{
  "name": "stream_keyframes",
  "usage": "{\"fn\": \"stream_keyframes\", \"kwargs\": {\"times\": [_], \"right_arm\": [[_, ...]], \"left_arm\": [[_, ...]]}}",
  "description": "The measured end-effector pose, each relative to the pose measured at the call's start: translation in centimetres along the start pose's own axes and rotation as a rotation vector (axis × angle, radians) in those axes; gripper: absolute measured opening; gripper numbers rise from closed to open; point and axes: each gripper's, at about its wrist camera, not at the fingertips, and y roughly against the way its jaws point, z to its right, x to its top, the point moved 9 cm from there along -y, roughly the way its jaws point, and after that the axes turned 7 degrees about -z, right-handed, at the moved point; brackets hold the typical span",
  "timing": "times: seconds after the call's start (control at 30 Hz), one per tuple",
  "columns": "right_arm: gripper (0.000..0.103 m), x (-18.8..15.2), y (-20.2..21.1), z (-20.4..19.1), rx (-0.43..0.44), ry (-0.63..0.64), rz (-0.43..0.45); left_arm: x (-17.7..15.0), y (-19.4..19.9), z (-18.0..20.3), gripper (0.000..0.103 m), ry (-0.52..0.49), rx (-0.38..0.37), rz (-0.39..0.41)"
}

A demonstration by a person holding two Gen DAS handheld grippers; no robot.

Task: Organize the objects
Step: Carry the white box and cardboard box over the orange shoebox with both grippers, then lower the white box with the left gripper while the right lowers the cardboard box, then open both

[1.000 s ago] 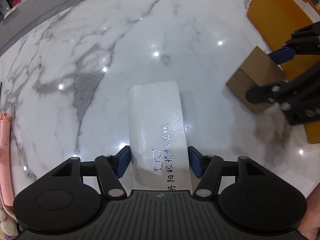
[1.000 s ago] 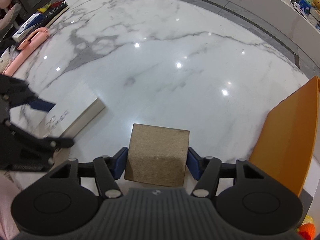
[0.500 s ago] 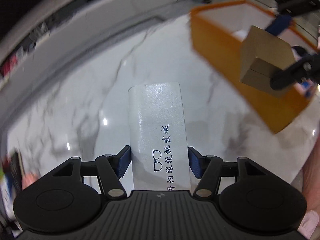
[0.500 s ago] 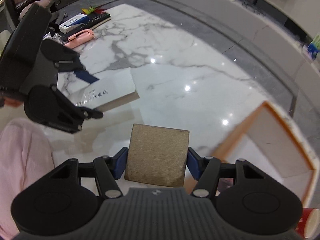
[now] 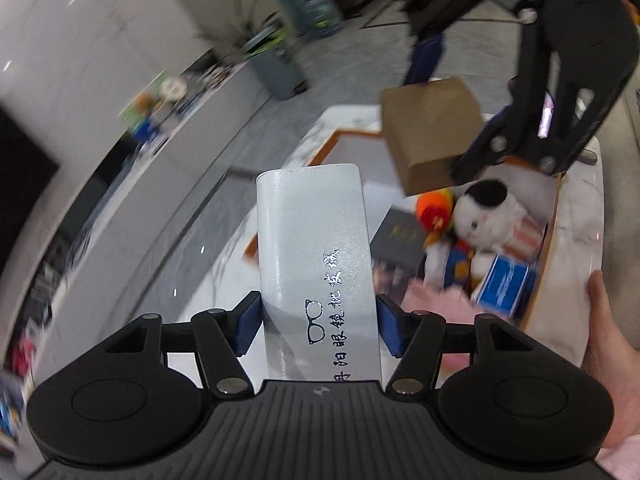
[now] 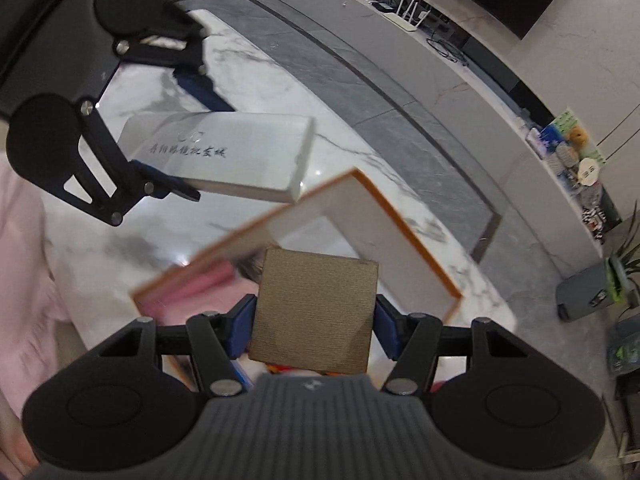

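**Operator:** While I read the left wrist view, my left gripper (image 5: 318,326) was pinching the white glasses case (image 5: 316,264) between its blue pads (image 5: 248,326), the case held in the air and projecting forward over the near edge of the orange-rimmed bin (image 5: 554,216).

**Supervisor:** And the right side?

**Operator:** My right gripper (image 6: 314,330) was clamped on the brown cardboard box (image 6: 316,312), both pads pressed against its sides. I held the box in the air above the bin (image 6: 404,220).

**Supervisor:** Bin contents?

**Operator:** I saw a dark booklet (image 5: 400,236), a white plush toy (image 5: 486,216), an orange plush (image 5: 434,210) and a blue-and-white packet (image 5: 504,286) inside. The bin stood on the marble table (image 6: 276,80).
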Motion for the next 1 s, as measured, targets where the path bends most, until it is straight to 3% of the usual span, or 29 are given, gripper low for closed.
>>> {"fn": "stream_keyframes", "kwargs": {"times": [0.23,0.33,0.47,0.73,1.0], "right_arm": [[0.063,-2.5,-2.8,3.4,-0.042,0.081,0.001],[0.063,-3.1,-4.7,4.0,-0.052,0.128,-0.014],[0.063,-3.1,-6.7,5.2,-0.055,0.132,-0.009],[0.063,-3.0,-9.9,5.8,-0.031,0.143,0.006],[0.063,-2.3,-13.2,5.8,-0.038,0.276,-0.038]], "left_arm": [[4.7,-5.9,2.7,0.069,-0.202,0.049,-0.003],[5.1,-9.0,2.6,0.069,-0.258,0.072,-0.023],[4.7,-13.0,2.8,0.069,-0.327,0.085,-0.062],[3.8,-18.0,3.5,0.069,-0.411,0.041,-0.122],[2.5,-20.6,3.4,0.069,-0.492,0.018,-0.126]]}}
